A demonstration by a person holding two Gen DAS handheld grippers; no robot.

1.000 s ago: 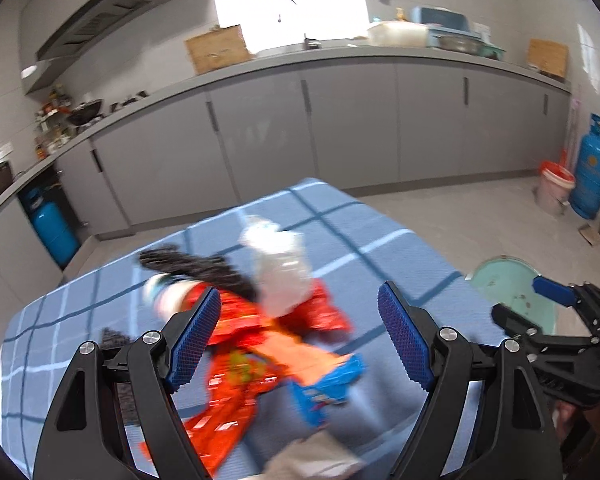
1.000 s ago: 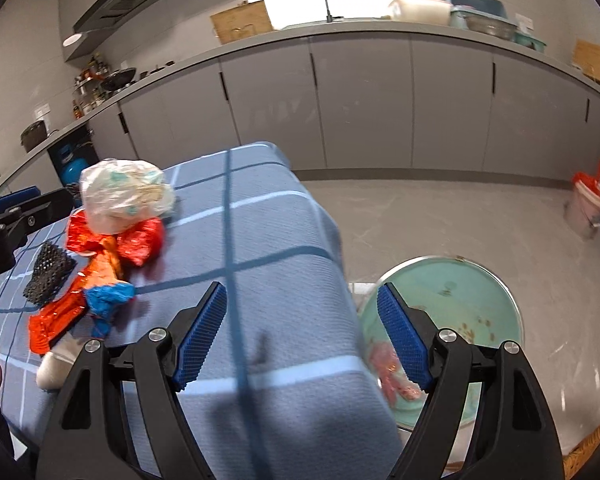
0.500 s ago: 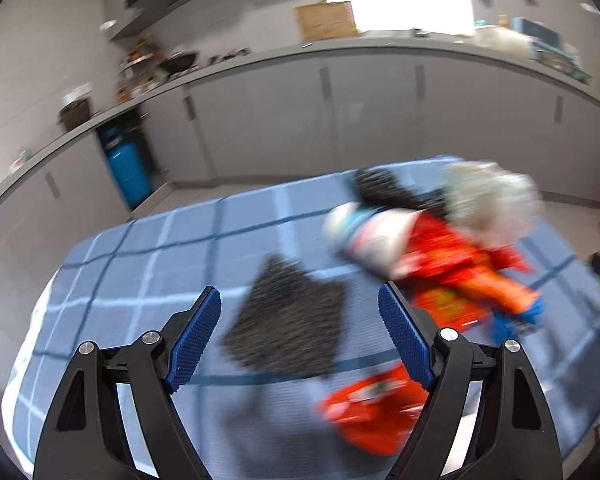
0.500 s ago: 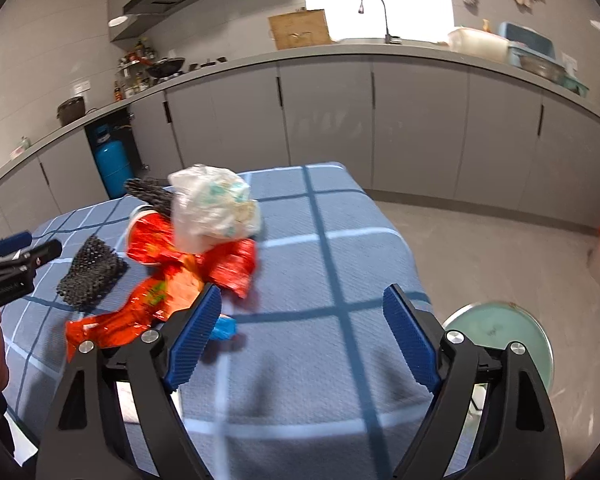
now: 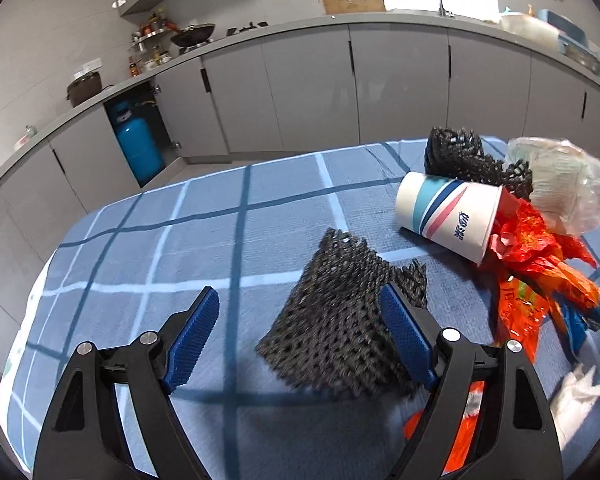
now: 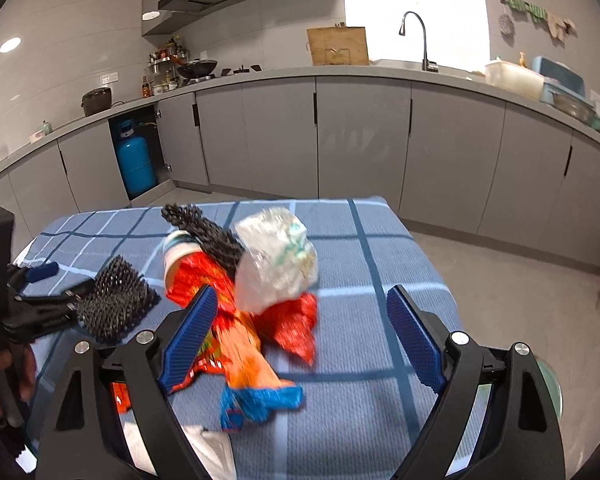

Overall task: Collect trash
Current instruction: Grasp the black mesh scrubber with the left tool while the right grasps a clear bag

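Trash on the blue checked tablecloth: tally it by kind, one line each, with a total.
Black foam nets: 2, flat piece and rolled piece
Paper cup: 1
Clear plastic bag: 1
Crumpled white tissue: 1
Red and orange wrappers: at least 2, tangled, exact count unclear
Blue wrapper: 1
Total: at least 8

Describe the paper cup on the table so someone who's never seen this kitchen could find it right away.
On the blue checked tablecloth, look at the trash pile. The paper cup lies on its side, mouth against the red wrappers, in front of a black foam net. It is the only white thing there with teal, blue and pink stripes.
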